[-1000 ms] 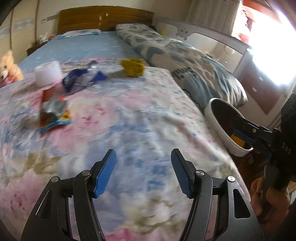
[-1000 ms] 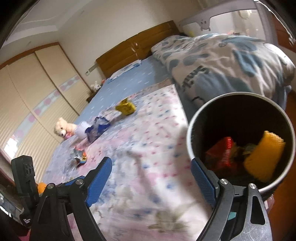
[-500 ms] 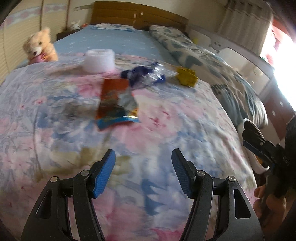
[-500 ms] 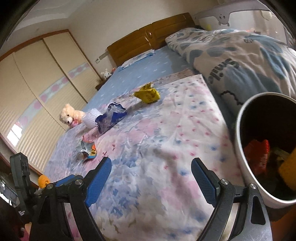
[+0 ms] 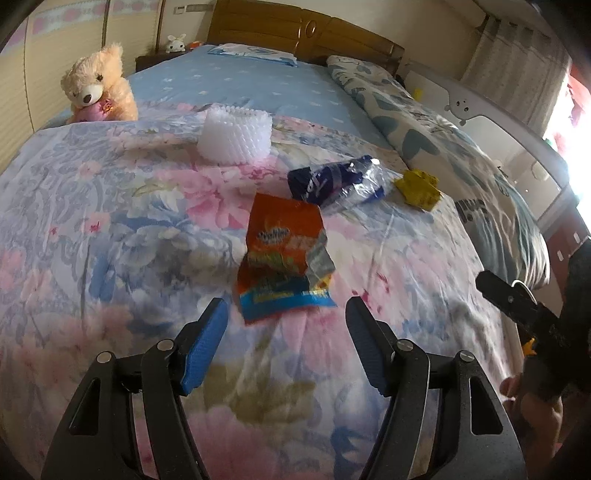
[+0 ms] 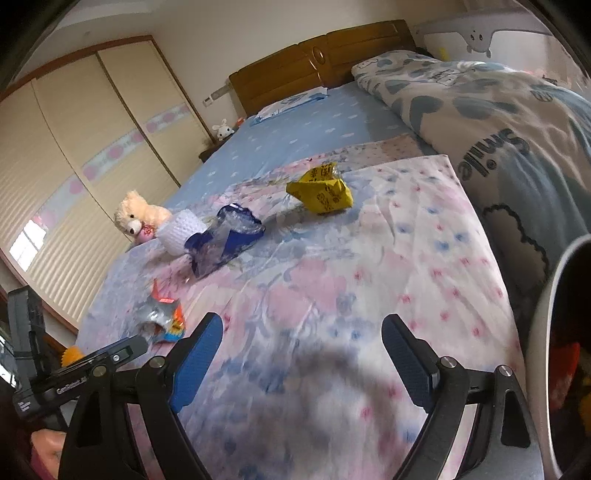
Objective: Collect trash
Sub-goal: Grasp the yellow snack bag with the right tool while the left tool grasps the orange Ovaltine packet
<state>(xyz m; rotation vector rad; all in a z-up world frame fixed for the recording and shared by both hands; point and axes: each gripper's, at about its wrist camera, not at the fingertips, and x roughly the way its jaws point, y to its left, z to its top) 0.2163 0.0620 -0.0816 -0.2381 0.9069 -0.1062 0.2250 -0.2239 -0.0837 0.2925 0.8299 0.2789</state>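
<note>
An orange snack wrapper (image 5: pixel 284 251) lies crumpled on the flowered bedspread, just beyond my left gripper (image 5: pixel 286 310), which is open with nothing between its blue pads. Farther back lie a blue and clear plastic bag (image 5: pixel 336 181), a yellow wrapper (image 5: pixel 419 188) and a white foam net sleeve (image 5: pixel 234 134). My right gripper (image 6: pixel 303 325) is open and empty over the bedspread. In the right wrist view the yellow wrapper (image 6: pixel 321 190), the plastic bag (image 6: pixel 225 240) and the orange wrapper (image 6: pixel 162 317) lie ahead and to the left. The white trash bin (image 6: pixel 546 332) is at the right edge.
A teddy bear (image 5: pixel 98 85) sits at the bed's far left. A rolled blue-patterned quilt (image 6: pixel 498 122) runs along the right side. The wooden headboard (image 5: pixel 303 35) is at the back. A hand (image 5: pixel 535 410) holds the right gripper at the bed's right edge.
Both grippers swung left across the bed. The bin slid from the middle of the right wrist view to its right edge. The orange wrapper now lies just ahead of the left fingers.
</note>
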